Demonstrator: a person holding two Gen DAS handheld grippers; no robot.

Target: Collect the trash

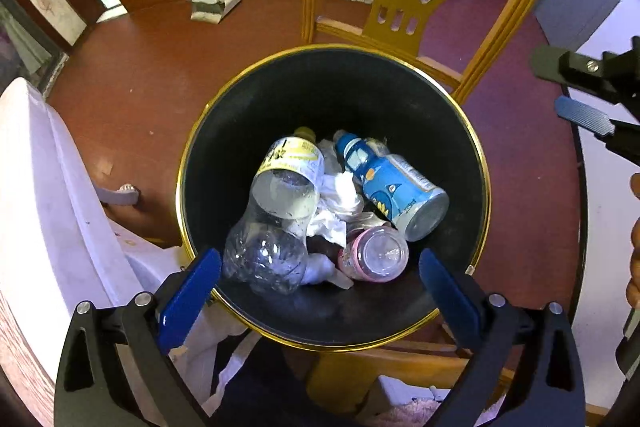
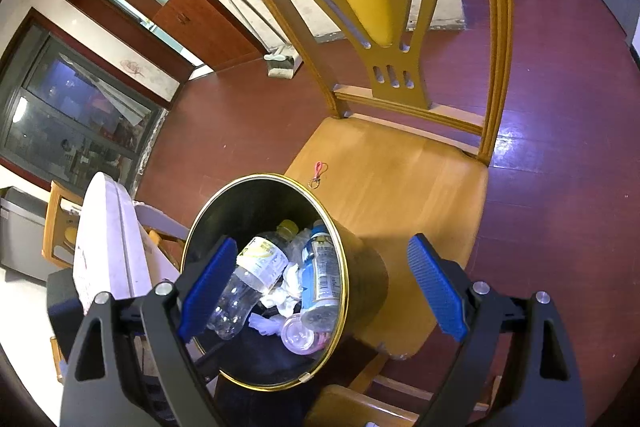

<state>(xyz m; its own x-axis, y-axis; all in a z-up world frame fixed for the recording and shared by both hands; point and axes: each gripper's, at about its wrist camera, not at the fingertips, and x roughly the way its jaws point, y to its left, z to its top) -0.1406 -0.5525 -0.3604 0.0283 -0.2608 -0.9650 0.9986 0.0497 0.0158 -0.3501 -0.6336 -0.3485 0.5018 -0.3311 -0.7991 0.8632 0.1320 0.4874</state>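
both tongs, left (image 1: 320, 291) and right (image 2: 324, 287), gape wide and hold nothing above the black bin (image 2: 362, 281) on the chair seat (image 2: 400, 179); inside lie bottles (image 1: 394, 185) (one blue) and crumpled tissue (image 1: 340, 195).

Mid-frame, the bin (image 1: 200, 163) sits on the chair (image 2: 400, 179) seat; bottles (image 1: 394, 183) and tissue (image 1: 340, 195) lie inside it.
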